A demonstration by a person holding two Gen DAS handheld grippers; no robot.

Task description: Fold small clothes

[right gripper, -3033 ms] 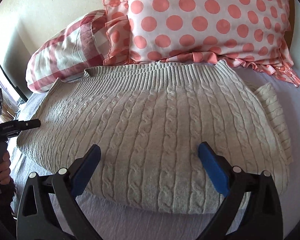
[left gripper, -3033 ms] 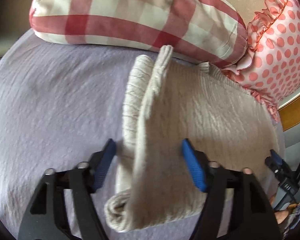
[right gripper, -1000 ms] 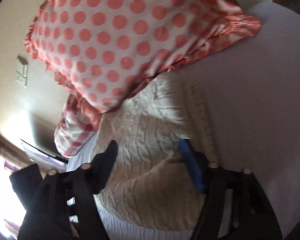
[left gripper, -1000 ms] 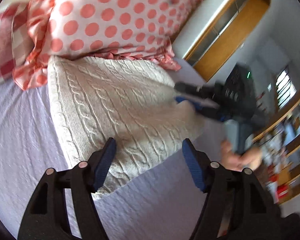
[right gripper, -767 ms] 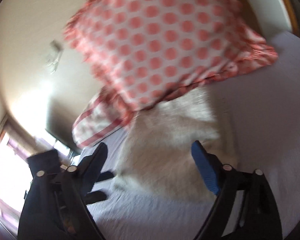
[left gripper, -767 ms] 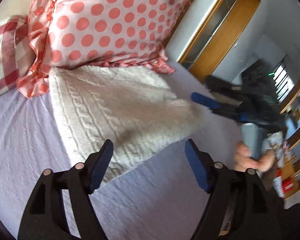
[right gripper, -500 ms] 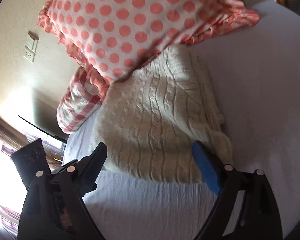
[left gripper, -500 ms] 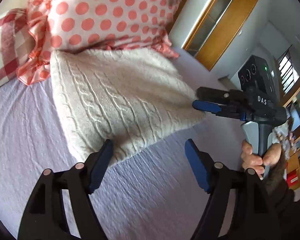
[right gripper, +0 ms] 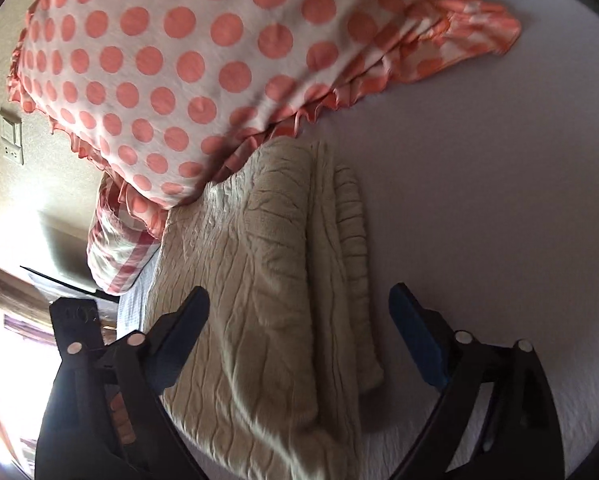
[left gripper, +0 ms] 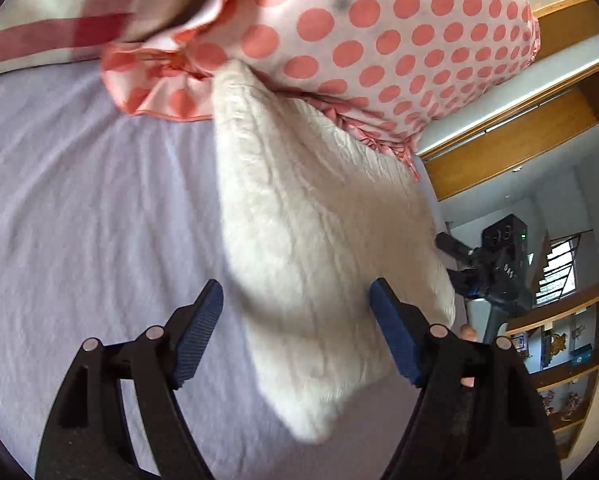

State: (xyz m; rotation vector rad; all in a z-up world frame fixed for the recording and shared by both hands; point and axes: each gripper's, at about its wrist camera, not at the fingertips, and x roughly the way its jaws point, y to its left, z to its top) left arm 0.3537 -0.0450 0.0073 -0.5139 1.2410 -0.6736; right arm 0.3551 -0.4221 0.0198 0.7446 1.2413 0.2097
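A cream cable-knit sweater (left gripper: 311,240) lies folded on the lilac bed sheet (left gripper: 91,208), its far end against the polka-dot pillow. My left gripper (left gripper: 295,320) is open and empty, its fingers straddling the sweater's near corner just above it. In the right wrist view the sweater (right gripper: 275,288) shows stacked folded layers along its right side. My right gripper (right gripper: 299,332) is open and empty over the sweater's near right edge. The right gripper also shows in the left wrist view (left gripper: 459,264) beyond the sweater.
A pink polka-dot pillow with a frill (left gripper: 379,40) (right gripper: 203,56) overlaps the sweater's far end. A red checked pillow (left gripper: 59,16) (right gripper: 115,248) lies beside it. A wooden bed frame (left gripper: 519,140) and shelves (left gripper: 559,360) stand on the right. Bare sheet (right gripper: 479,200) spreads right of the sweater.
Both grippers have moved in closer and lower over the folded sweater, one at each side. The left view has swung toward the pillows. Both stay open and empty.
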